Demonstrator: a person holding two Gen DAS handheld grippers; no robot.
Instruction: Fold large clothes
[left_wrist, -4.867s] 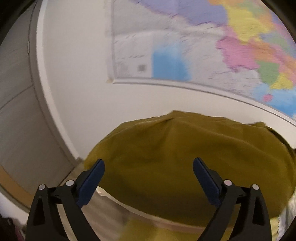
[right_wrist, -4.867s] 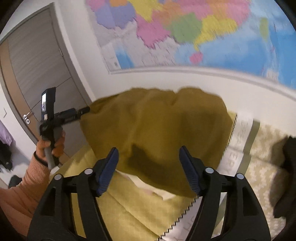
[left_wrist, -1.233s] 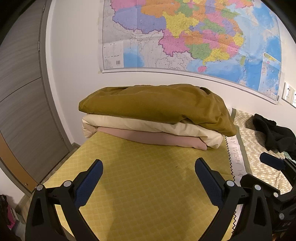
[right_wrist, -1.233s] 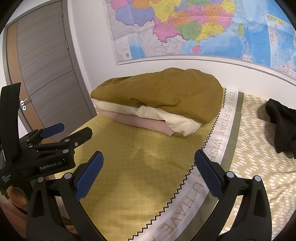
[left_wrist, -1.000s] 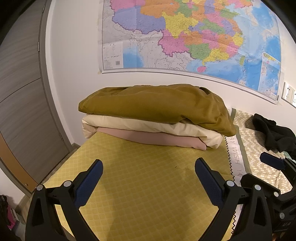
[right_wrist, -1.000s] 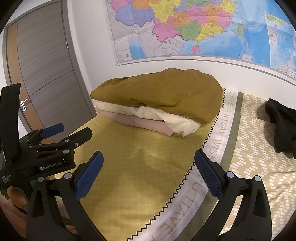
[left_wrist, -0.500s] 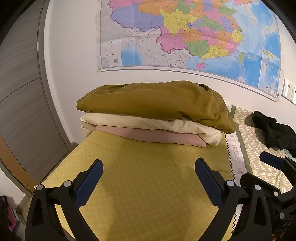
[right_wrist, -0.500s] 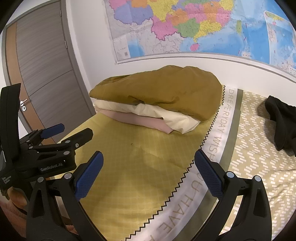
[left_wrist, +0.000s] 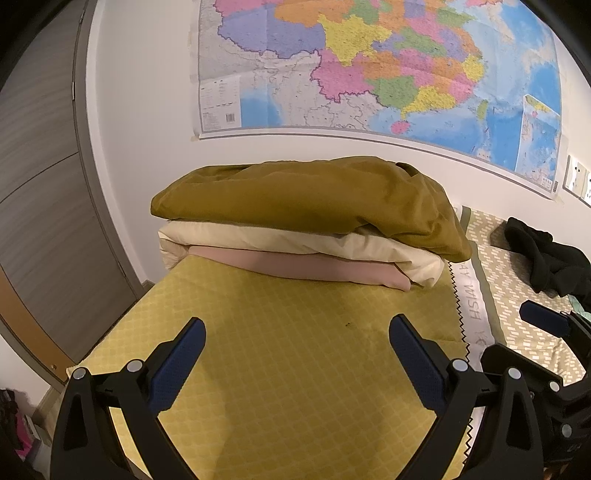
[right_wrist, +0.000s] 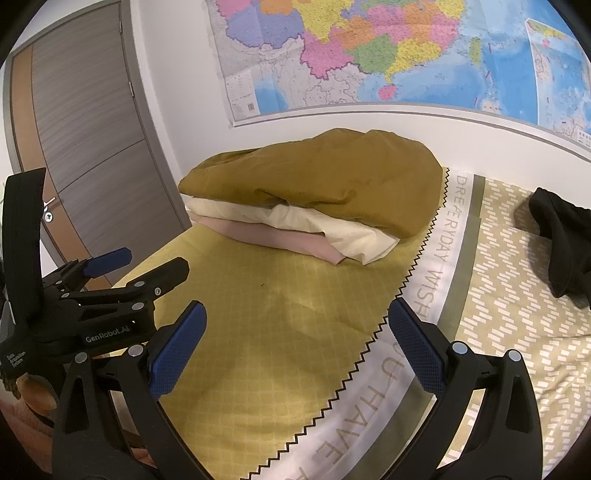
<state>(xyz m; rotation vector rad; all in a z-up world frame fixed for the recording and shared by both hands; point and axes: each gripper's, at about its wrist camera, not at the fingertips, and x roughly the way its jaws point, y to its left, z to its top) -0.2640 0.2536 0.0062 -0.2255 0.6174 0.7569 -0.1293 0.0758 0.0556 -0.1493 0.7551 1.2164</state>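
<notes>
A folded olive-brown garment (left_wrist: 314, 199) (right_wrist: 317, 181) tops a stack at the far end of the bed, over a folded cream piece (left_wrist: 295, 243) (right_wrist: 332, 225) and a folded pink one (left_wrist: 303, 264) (right_wrist: 273, 238). My left gripper (left_wrist: 293, 347) hovers open over the yellow quilted bedspread (left_wrist: 295, 369), well short of the stack, with nothing between its fingers. My right gripper (right_wrist: 295, 336) is open too, empty, just right of the left one. The left gripper's body (right_wrist: 103, 288) shows at the left of the right wrist view.
A crumpled black garment (left_wrist: 546, 258) (right_wrist: 561, 236) lies on the patterned cover at the right. A white lettered band (right_wrist: 439, 258) runs down the bed. A wall map (left_wrist: 369, 70) hangs behind the stack. A grey door (right_wrist: 88, 140) stands at the left.
About five seconds ago both grippers were close against the olive garment at the stack. Both have since drawn back over the bedspread, open, and in the last second they barely shifted.
</notes>
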